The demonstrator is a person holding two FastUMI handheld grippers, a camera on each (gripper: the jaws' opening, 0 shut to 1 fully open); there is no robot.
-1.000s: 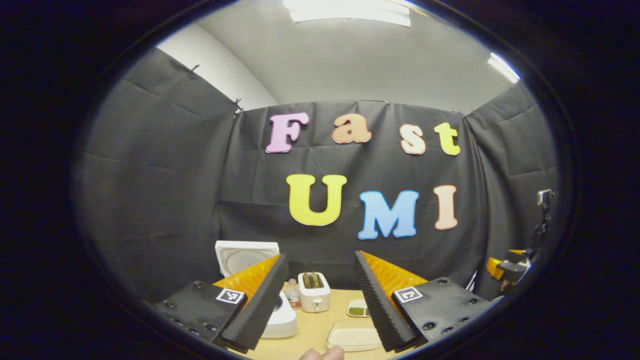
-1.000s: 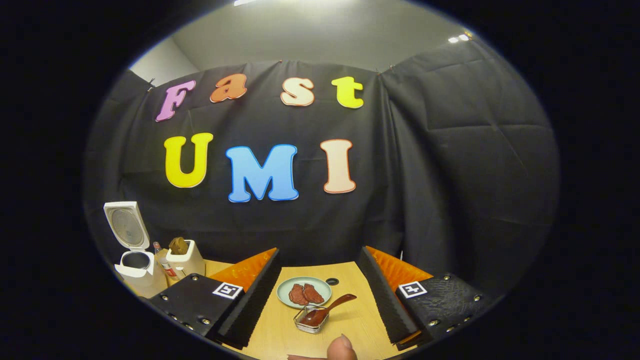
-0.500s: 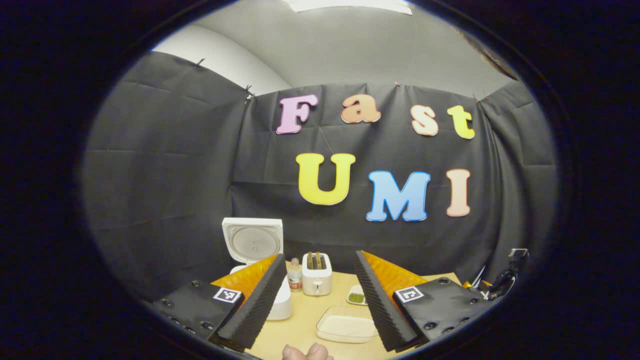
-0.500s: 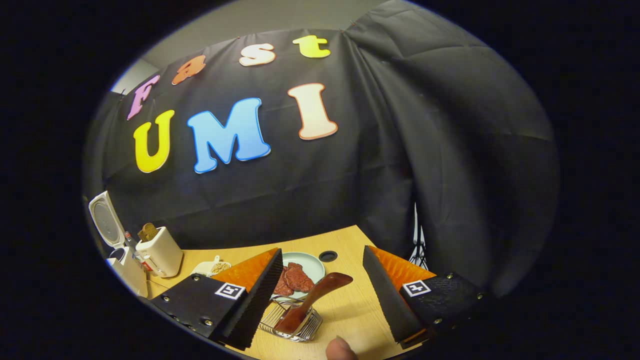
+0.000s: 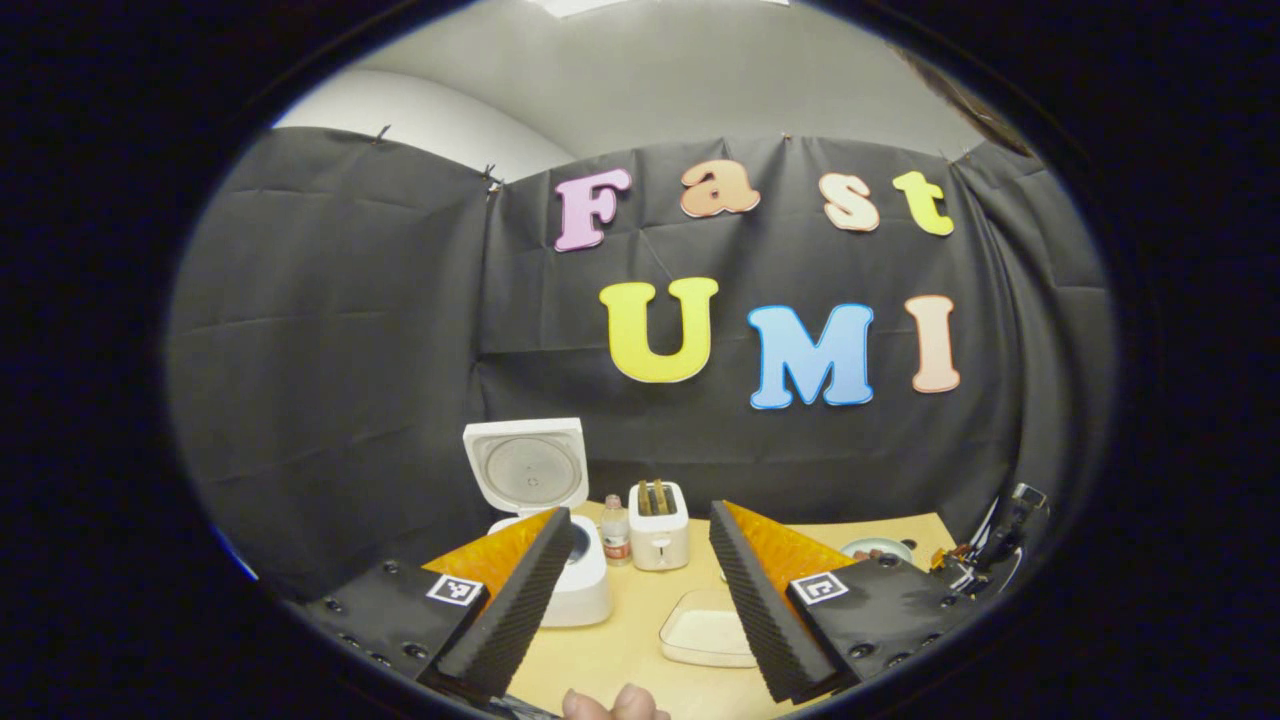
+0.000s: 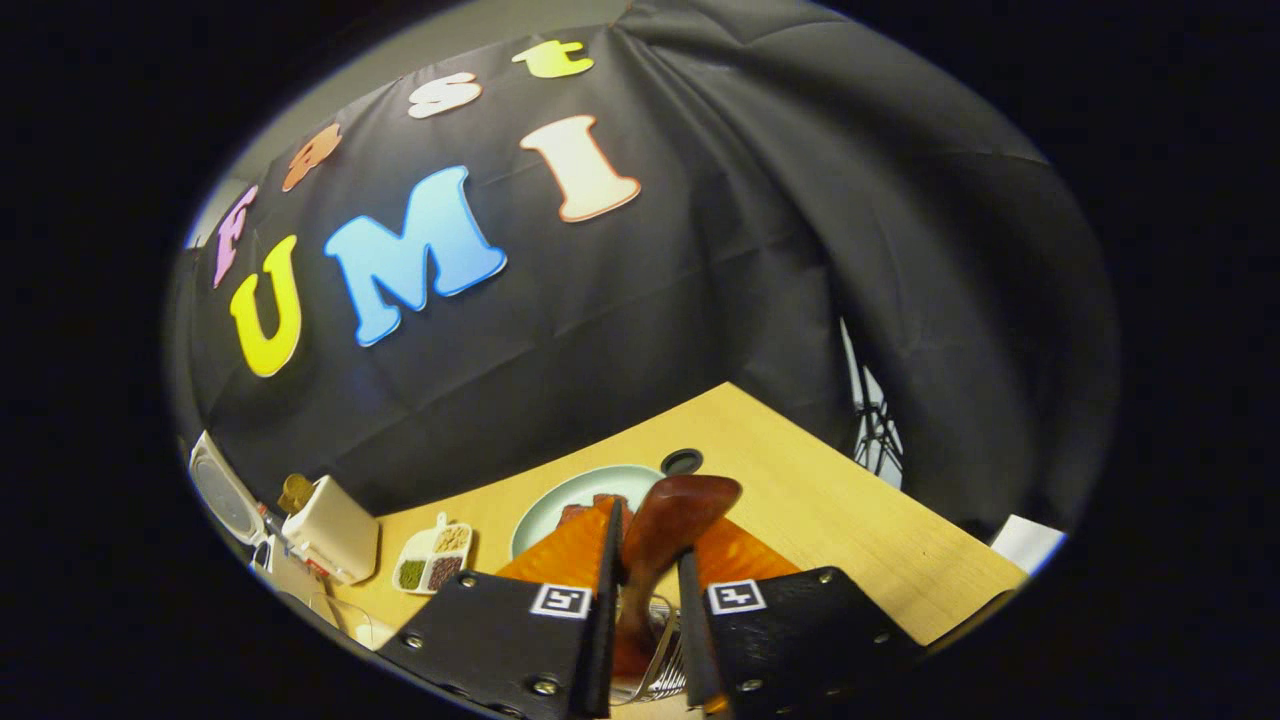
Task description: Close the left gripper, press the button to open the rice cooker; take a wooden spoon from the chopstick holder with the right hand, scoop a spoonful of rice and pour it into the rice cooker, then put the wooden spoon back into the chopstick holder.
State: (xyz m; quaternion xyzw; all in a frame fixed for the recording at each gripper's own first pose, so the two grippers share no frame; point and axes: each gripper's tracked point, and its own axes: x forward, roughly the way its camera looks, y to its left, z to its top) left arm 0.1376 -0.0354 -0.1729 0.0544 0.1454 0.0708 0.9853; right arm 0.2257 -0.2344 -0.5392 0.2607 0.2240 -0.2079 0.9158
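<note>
A: Where is the wooden spoon [image 6: 668, 520] at this moment?

B: In the right gripper view it stands in the wire holder [image 6: 655, 640] at about 6 o'clock. The right gripper [image 6: 645, 640] is clenched on its handle, one finger pressing each side, and the broad end pokes up past the fingertips.

A: How would you expect it to handle?

B: Light and stiff, I judge, with a smooth polished surface that could twist in the grip. The handle's narrow middle looks like the sensible place to hold, and that is where the fingers sit.

A: And the left gripper [image 5: 640, 600]?

B: Released, its fingers spread wide and holding nothing. The rice cooker [image 5: 585, 590] sits at about 7 o'clock in the left gripper view, lid [image 5: 527, 465] already standing up.

A: What could get in the way?

B: The holder's wire rim may catch the spoon on lifting. Just behind it lies a plate [image 6: 560, 500] with something reddish on it. The toaster [image 5: 659, 525] and a small bottle [image 5: 615, 542] stand just beside the cooker, and a shallow tray of rice [image 5: 705, 635] lies at about 5 o'clock. A divided dish of beans [image 6: 432, 560] rests on the table [image 6: 850, 530] too.
</note>
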